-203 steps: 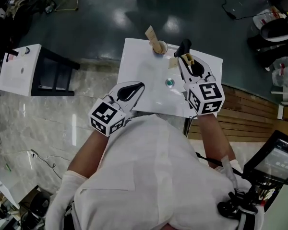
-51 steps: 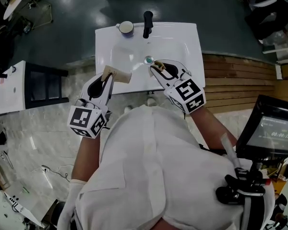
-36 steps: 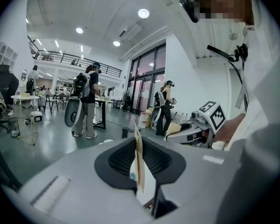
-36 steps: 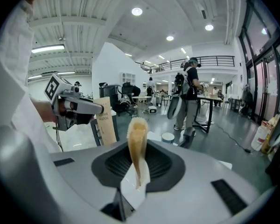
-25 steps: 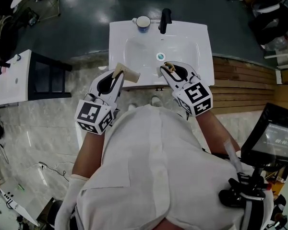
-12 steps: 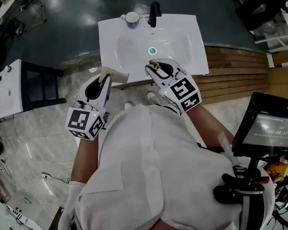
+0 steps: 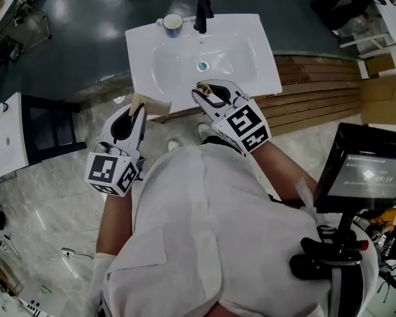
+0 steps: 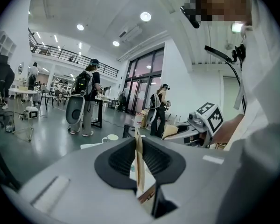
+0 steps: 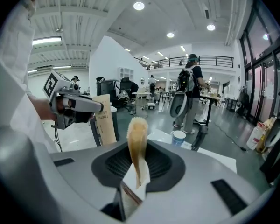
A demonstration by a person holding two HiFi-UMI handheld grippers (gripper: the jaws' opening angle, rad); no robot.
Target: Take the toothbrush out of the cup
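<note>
My left gripper (image 7: 140, 108) is shut on a flat tan cardboard toothbrush box (image 7: 151, 104), held just in front of the white sink's (image 7: 251, 71) front edge. In the left gripper view the box (image 8: 139, 164) stands edge-on between the jaws. My right gripper (image 7: 205, 91) is shut on a bamboo toothbrush (image 9: 137, 146), whose bristled head sticks up past the jaws. The white cup (image 7: 172, 23) stands at the sink's back rim, left of the black faucet (image 7: 202, 7), far from both grippers. It also shows as the cup (image 9: 178, 137) in the right gripper view.
The basin has a round drain (image 7: 202, 66). A dark stand with a white top (image 7: 13, 137) is at the left, wooden flooring (image 7: 317, 84) at the right, and a screen on a stand (image 7: 364, 170) at the lower right. People stand in the hall behind.
Both grippers keep their holds and have slid a little back from the basin to its front edge. The head view has swung, so the sink sits higher and further left.
</note>
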